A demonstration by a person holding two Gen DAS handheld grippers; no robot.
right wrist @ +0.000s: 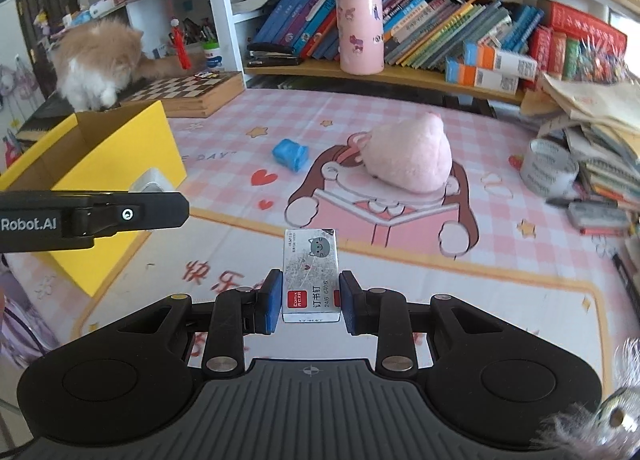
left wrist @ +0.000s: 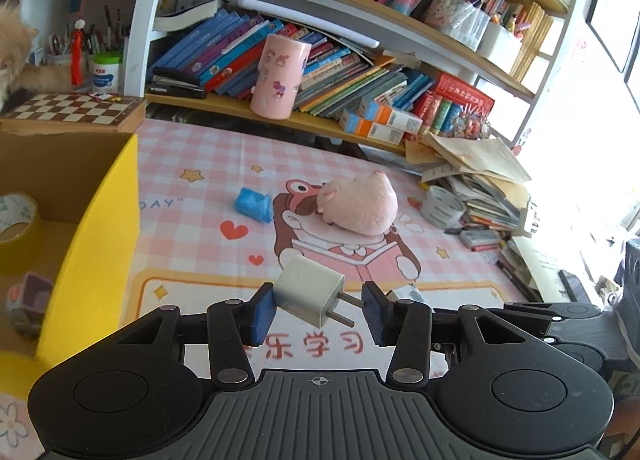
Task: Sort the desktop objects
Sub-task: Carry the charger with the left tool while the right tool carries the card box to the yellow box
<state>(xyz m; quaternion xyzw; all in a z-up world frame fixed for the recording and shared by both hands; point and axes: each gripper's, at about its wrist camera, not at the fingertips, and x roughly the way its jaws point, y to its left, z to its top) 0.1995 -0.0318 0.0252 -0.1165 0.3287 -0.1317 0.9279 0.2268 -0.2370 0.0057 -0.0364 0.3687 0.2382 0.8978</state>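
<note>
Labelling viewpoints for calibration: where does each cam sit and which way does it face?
Left wrist: sits on the left claw, looking forward and down over the pink desk mat toward the bookshelf; its own two fingers show, shut on a white charger plug, yellow box at left.
Right wrist: sits on the right claw, same heading; its fingers grip a staple box, and the left claw's side intrudes at left.
Shared: pink plush, blue object, pink cylinder, tape roll, yellow box.
</note>
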